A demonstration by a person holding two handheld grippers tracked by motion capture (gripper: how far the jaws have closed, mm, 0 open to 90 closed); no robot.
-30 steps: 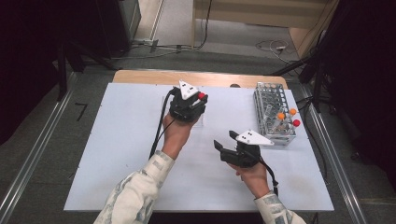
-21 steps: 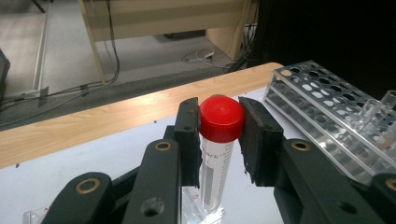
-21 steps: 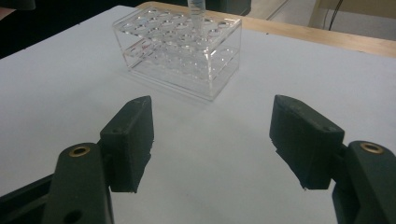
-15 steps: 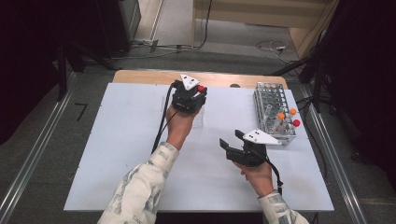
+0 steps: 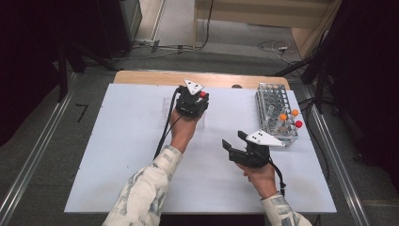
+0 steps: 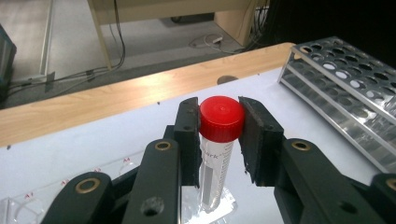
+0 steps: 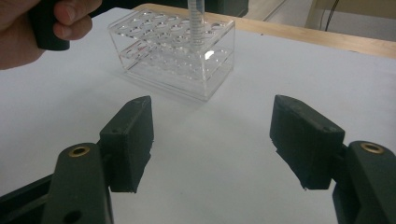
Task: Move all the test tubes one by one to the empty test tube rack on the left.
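A clear tube with a red cap [image 6: 221, 119] stands upright between the jaws of my left gripper [image 6: 219, 135], whose pads press on the cap from both sides. Its lower end reaches into a clear plastic rack [image 6: 28, 205]. From above, the left gripper [image 5: 200, 98] sits over that clear rack [image 5: 167, 107] at the table's far middle, the red cap [image 5: 203, 94] showing at its tip. My right gripper [image 5: 235, 141] hovers over bare table nearer the front, open and holding nothing. In the right gripper view its jaws [image 7: 212, 135] stand wide apart, facing the clear rack [image 7: 173, 51] and the tube [image 7: 196, 23].
A metal rack [image 5: 275, 113] stands at the far right, holding tubes with orange caps [image 5: 283, 117] and a red cap [image 5: 298, 124]. It also appears in the left gripper view [image 6: 345, 88]. The wooden table edge [image 5: 141, 77] runs along the back.
My left hand has carried the red-capped tube a little farther away and lower, over the clear rack. The right gripper has shifted slightly to the right, still open.
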